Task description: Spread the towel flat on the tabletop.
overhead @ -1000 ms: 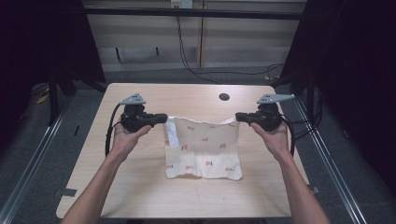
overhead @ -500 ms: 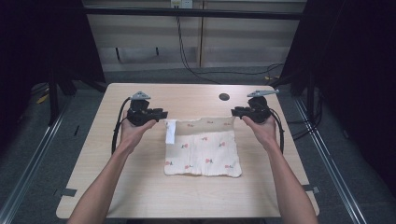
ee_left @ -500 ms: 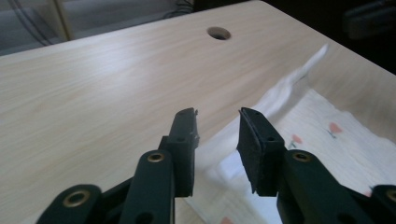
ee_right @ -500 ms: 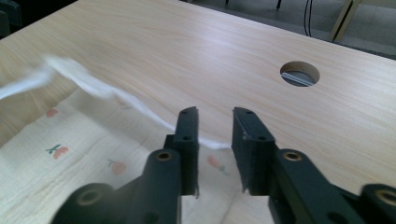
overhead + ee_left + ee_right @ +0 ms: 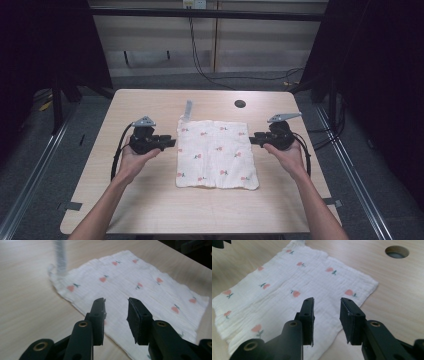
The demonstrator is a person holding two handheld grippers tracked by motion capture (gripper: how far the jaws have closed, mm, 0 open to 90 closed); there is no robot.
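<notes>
Item: muslin cloth (image 5: 216, 154), fruit-printed, lay flat on tabletop (image 5: 150, 210); judged light, limp, non-slippery; best pinched at edges or corners; left tongs (image 5: 116, 306) and right tongs (image 5: 326, 305) gaped, empty.

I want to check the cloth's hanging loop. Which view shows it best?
The high view: the loop pokes past the cloth's far left corner, fully outlined. The left gripper view shows it blurred; the right gripper view catches just its base.

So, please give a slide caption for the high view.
Two open tongs, left and right, flank a flat fruit-print cloth.
</notes>
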